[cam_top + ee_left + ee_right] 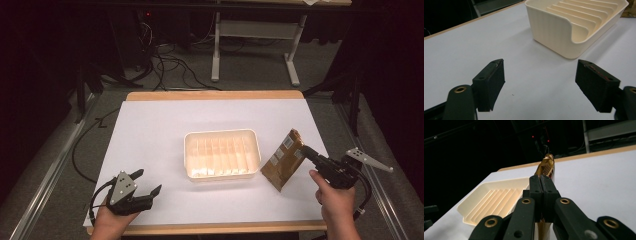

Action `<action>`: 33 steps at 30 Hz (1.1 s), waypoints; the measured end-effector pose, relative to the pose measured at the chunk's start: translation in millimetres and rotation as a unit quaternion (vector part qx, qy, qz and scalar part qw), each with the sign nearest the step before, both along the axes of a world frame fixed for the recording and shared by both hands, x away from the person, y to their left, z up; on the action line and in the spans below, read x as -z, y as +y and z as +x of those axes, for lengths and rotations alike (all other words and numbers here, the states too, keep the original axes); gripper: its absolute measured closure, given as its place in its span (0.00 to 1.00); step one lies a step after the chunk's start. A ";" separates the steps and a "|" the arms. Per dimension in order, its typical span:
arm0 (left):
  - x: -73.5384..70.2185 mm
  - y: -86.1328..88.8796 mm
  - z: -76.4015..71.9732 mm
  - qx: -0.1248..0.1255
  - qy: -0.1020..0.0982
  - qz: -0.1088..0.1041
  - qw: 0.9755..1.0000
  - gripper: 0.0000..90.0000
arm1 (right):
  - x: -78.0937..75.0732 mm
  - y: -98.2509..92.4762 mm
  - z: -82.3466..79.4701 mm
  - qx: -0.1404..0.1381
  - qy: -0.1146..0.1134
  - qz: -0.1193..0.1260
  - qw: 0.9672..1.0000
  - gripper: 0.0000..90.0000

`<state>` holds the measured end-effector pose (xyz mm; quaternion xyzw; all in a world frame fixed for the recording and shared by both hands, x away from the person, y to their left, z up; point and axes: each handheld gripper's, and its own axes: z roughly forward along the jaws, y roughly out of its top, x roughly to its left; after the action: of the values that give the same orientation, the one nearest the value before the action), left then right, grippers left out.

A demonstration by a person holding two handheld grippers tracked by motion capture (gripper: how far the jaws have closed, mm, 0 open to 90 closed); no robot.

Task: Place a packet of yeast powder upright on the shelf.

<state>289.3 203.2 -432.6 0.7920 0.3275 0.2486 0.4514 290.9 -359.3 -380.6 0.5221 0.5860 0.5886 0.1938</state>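
— Right gripper has its jaws pinched tight on the edge of that gold packet, and the packet's tilted up, its lower corner at the white sheet just beside the cream tray.

— From the right gripper view you can see it edge-on, gold foil sticking out past the clamped pads. What's the other hand doing?

— Left gripper rests near the front corner of the table, jaws spread wide, nothing between them. Its own camera looks across bare sheet at the tray's corner.

— So I'd call this the carry: packet picked up, heading for the tray.

— Agreed. Looks like a slotted tray, ribs running across the floor. Next move, I reckon, is swinging the packet over the rim, keeping it upright and lining its thin edge with one of the slots before letting go.

— The tray's light, though; a nudge could slide it. The free gripper might need to steady it.
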 end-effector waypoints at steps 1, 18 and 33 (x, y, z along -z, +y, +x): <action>0.0 0.0 0.0 0.000 0.000 0.000 1.000 0.27 | -1.9 1.3 -1.3 0.003 -0.004 -0.004 1.000 1.00; 0.0 -0.4 -0.3 0.001 0.000 0.000 1.000 0.27 | -18.3 11.6 -30.0 0.065 -0.062 -0.057 0.994 1.00; -0.6 1.6 -0.3 0.005 -0.001 -0.003 1.000 0.27 | -11.8 8.4 -38.9 0.141 -0.059 -0.127 0.980 1.00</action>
<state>289.0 204.9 -432.0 0.7919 0.3242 0.2460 0.4553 252.0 -350.9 -368.7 0.5349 0.5639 0.5062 0.3738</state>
